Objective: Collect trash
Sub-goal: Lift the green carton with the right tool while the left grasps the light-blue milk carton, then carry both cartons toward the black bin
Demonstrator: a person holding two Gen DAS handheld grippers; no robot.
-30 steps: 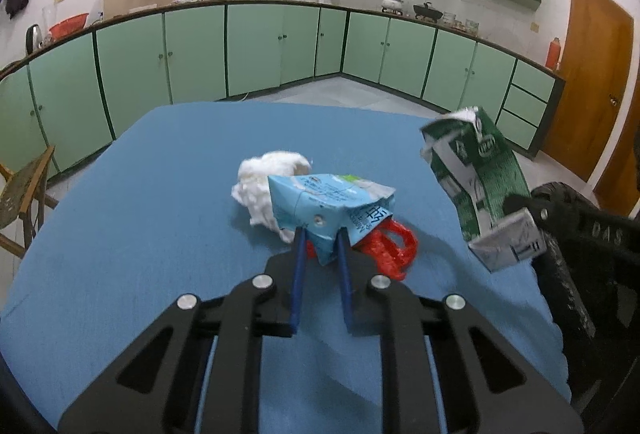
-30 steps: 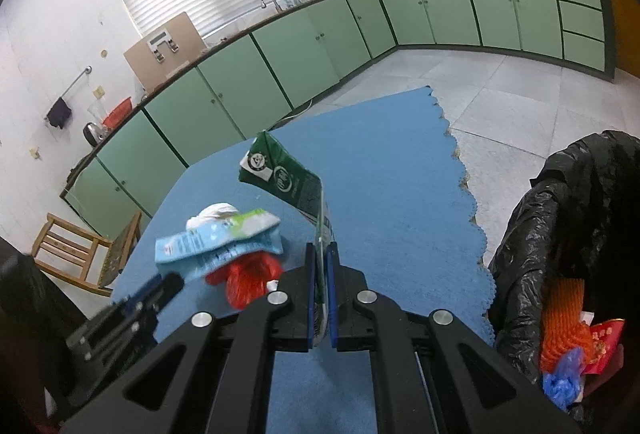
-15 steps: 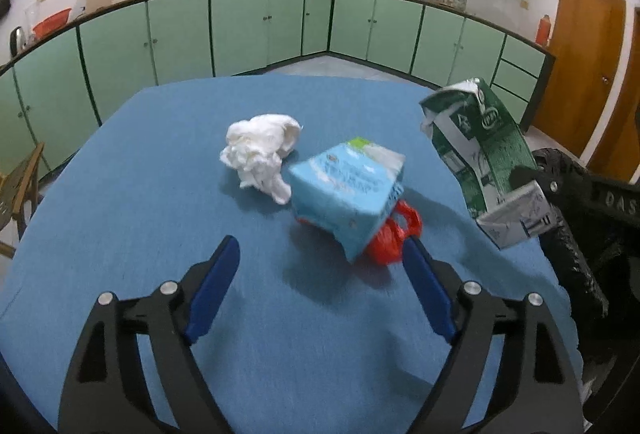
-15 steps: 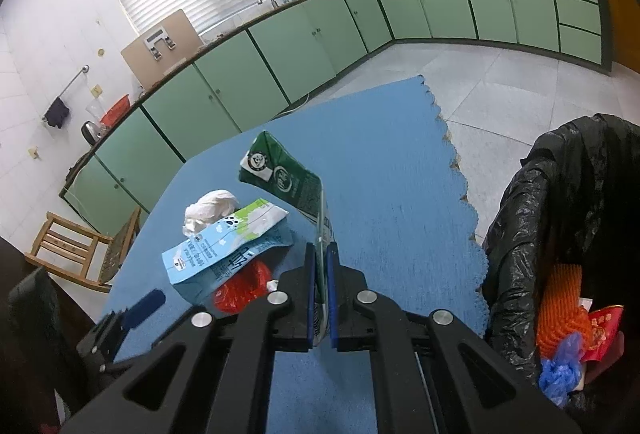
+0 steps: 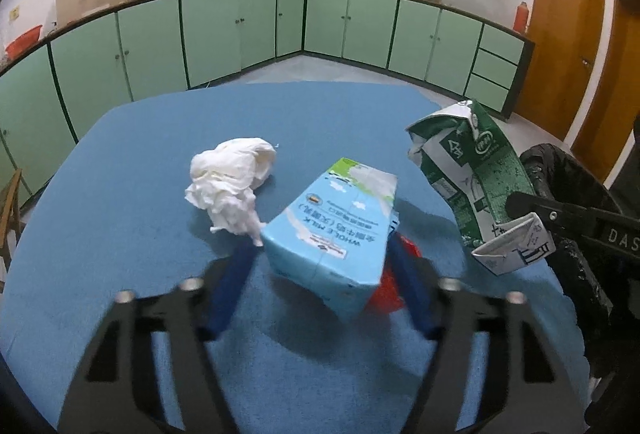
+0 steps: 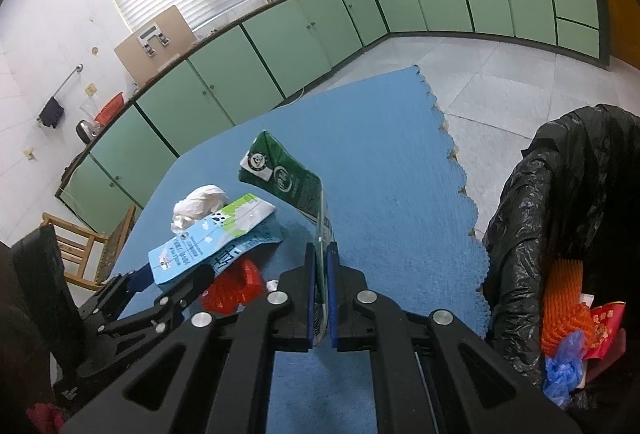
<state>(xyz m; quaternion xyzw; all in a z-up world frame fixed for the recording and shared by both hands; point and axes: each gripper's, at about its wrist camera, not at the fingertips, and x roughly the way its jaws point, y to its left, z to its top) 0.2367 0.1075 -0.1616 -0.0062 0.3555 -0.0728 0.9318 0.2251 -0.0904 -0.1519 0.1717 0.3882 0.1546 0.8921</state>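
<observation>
Left gripper (image 5: pixel 320 274) partly spread, jaws just closing around flattened light-blue milk carton (image 5: pixel 336 230), pads apparently not yet pressing. Carton lay atop red crumpled plastic wrapper (image 5: pixel 386 294) on blue mat (image 5: pixel 120 194), beside white crumpled tissue (image 5: pixel 230 182). Right gripper (image 6: pixel 320 294) clamped tight on flattened green carton (image 6: pixel 288 182), raised above mat near black bin bag (image 6: pixel 560 214).

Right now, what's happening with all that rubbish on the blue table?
A person is clearing trash with two tools. The right hand-held gripper is shut on a flattened green carton, held up beside the black trash bag. The left hand-held gripper straddles the blue milk carton; its jaws have just been closing in, but gaps still show on both sides. A crumpled white tissue and a red wrapper wait on the blue table.
</observation>
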